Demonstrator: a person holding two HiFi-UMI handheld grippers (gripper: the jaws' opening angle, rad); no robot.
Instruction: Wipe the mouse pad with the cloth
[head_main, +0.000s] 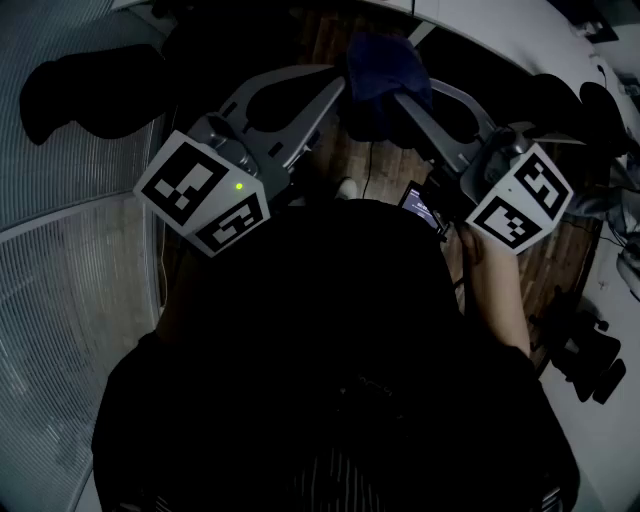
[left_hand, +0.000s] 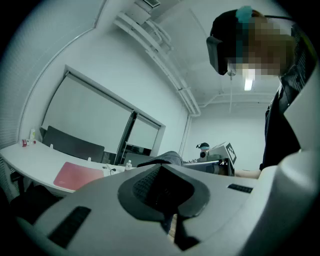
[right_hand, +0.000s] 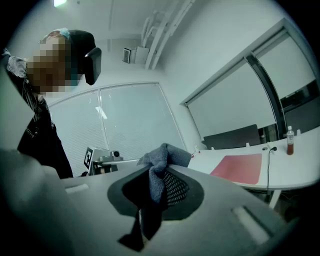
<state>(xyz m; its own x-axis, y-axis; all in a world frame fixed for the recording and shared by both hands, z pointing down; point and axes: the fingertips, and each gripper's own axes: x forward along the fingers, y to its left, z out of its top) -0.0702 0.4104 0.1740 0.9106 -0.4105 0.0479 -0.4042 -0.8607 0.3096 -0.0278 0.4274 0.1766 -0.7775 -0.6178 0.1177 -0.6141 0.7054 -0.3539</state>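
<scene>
A white curved desk (right_hand: 296, 169) runs along the wall below large roller blinds, seen off to one side in both gripper views. In the head view a person's dark-clothed torso (head_main: 330, 350) fills the lower half of the picture, with strips of wooden floor (head_main: 378, 152) showing beyond it. Both grippers are raised close in front of the body, side by side, pointing away from it, each with its black-and-white marker cube nearest the camera.

The left gripper (left_hand: 162, 175) has its jaws brought together, with only a thin slit between them low down. Nothing is caught in them.

The right gripper (right_hand: 159, 172), held by a bare forearm (head_main: 497, 285), has its jaws pressed onto the cloth (right_hand: 167, 152). This is a grey-blue rag that bunches up above the fingertips and trails down through the recess between the jaws. From above it reads as a dark blue lump at the tip of the right gripper, just beside the tip of the left one.

The mouse pad (right_hand: 240, 167) is a pink-red rectangle lying flat on the desk, well apart from both grippers and from the cloth. A dark panel (right_hand: 232, 136) stands behind it at the wall. A small bottle (right_hand: 289, 140) stands upright on the desk near the pad's far side, beside a thin black cable
</scene>
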